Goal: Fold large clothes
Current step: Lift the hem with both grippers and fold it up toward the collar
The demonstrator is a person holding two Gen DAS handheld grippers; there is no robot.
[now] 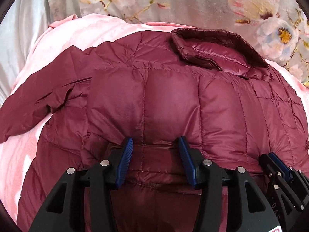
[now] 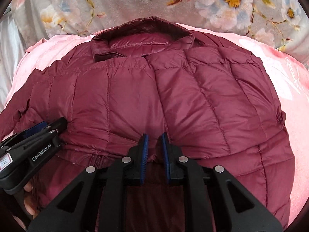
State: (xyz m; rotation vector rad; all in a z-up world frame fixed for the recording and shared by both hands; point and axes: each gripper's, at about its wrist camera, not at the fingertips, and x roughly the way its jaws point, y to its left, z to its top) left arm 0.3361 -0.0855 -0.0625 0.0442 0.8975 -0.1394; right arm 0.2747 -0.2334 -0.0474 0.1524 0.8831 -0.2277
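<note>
Left wrist view: your left gripper [image 1: 155,145] fingers apart over puffy jacket [image 1: 170,100] on pink blanket [image 1: 25,164]. Right gripper [image 2: 154,141] fingers pinch folded hem. Light, slippery; grip seams.

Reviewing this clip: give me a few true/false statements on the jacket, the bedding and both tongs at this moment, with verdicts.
1. The jacket is maroon and quilted. True.
2. The left tongs are closed tight on a fold. False: their blue fingers stand wide apart over the jacket.
3. The right tongs have their fingers close together with jacket fabric bunched between them. True.
4. The jacket lies directly on a bare wooden table. False: it lies on a pink blanket, with floral fabric beyond.
5. The collar is at the far end from both tongs. True.
6. A sleeve is spread out to the left in the left wrist view. True.
</note>
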